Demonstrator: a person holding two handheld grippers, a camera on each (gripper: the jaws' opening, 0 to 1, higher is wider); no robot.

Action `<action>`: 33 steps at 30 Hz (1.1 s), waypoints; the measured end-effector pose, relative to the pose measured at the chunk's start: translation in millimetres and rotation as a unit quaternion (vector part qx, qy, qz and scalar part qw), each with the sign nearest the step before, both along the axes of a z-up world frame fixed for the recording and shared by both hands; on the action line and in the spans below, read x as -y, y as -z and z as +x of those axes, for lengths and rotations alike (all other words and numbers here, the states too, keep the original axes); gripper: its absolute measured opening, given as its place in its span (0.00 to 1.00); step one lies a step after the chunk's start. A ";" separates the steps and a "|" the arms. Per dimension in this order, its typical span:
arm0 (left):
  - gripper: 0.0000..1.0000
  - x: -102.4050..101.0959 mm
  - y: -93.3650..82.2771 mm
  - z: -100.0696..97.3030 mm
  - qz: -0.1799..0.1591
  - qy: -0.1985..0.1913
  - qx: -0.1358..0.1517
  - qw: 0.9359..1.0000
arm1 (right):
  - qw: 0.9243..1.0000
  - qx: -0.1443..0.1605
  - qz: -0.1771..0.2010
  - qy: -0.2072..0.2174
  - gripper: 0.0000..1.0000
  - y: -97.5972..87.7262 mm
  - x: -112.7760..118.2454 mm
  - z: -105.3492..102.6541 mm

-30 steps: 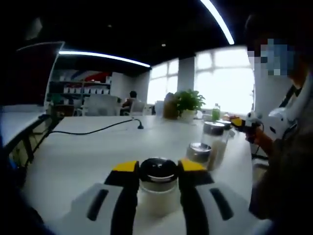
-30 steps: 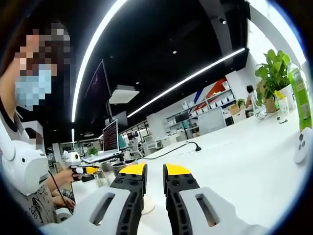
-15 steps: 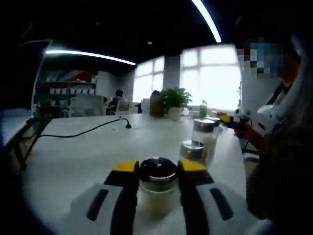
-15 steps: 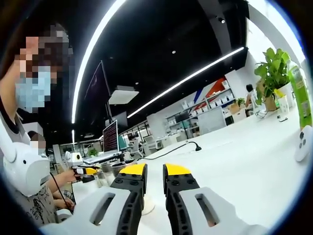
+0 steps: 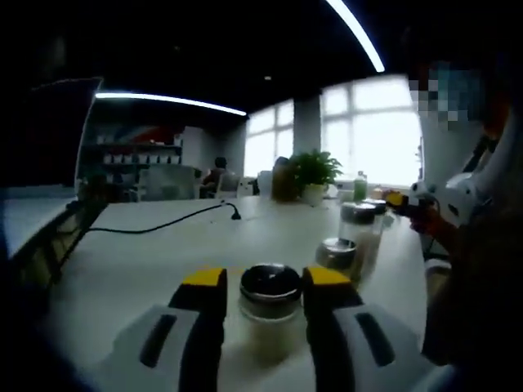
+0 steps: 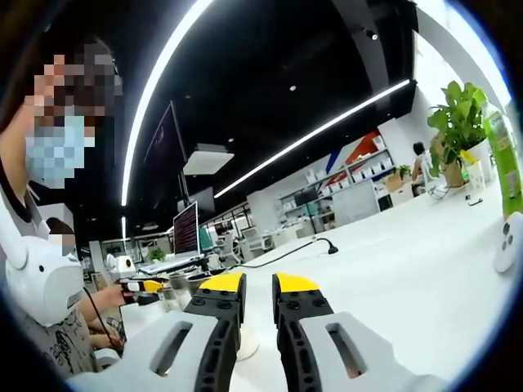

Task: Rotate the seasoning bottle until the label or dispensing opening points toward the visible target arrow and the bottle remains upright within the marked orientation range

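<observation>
A glass seasoning bottle (image 5: pixel 268 314) with a dark metal lid and white contents stands upright on the white table (image 5: pixel 155 261). My left gripper (image 5: pixel 265 279) has a yellow-tipped jaw on each side of it, open, with a thin gap showing at the lid's left side. The right gripper view shows my left gripper (image 6: pixel 144 286) far off at the left in a person's hand. My right gripper (image 6: pixel 259 286) is held above the table, shut, with nothing between its jaws. The left gripper view catches my right gripper (image 5: pixel 399 200) at the right, beyond the jars.
A short metal-lidded jar (image 5: pixel 335 251) and a taller one (image 5: pixel 358 229) stand just right of the bottle. Further back are a green bottle (image 5: pixel 360 186), a potted plant (image 5: pixel 315 171) and a black cable (image 5: pixel 163 220). A white device (image 6: pixel 508 242) lies beside the green bottle (image 6: pixel 500 159).
The left jaws have spread slightly away from the bottle, which stays upright. The left view has swung left then back. The right gripper has hardly moved.
</observation>
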State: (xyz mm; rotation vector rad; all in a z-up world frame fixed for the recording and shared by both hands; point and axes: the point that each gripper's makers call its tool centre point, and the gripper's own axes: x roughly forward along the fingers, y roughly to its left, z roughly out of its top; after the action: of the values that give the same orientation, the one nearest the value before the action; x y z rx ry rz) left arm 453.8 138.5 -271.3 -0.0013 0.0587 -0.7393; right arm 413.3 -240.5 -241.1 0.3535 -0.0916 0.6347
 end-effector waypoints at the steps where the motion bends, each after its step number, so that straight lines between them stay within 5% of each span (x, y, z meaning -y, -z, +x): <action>1: 0.38 1.3 -2.0 -1.4 -0.007 -0.002 -0.001 1.000 | 1.000 0.000 -0.001 0.000 0.11 0.2 0.0 0.1; 10: 0.37 8.9 -7.8 -0.8 -0.022 -0.062 0.002 0.998 | 1.000 -0.001 0.004 0.000 0.12 2.6 0.1 1.3; 19: 0.39 0.2 -4.1 7.7 0.022 -0.117 0.014 0.993 | 1.000 -0.003 0.008 0.004 0.12 3.7 2.4 -0.9; 23: 0.40 -0.1 -4.4 5.9 -0.009 -0.125 0.003 0.992 | 1.000 -0.005 0.008 0.004 0.12 5.0 2.2 -1.8; 33: 0.34 -2.4 6.8 3.3 0.003 -0.151 -0.007 0.989 | 1.000 -0.002 0.007 0.006 0.12 3.1 3.3 -1.4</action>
State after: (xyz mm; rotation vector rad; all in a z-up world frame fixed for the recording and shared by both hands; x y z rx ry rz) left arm 457.1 140.9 -278.1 -0.0090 0.0732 -0.4362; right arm 411.9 -243.8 -244.2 0.3677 -0.0942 0.6216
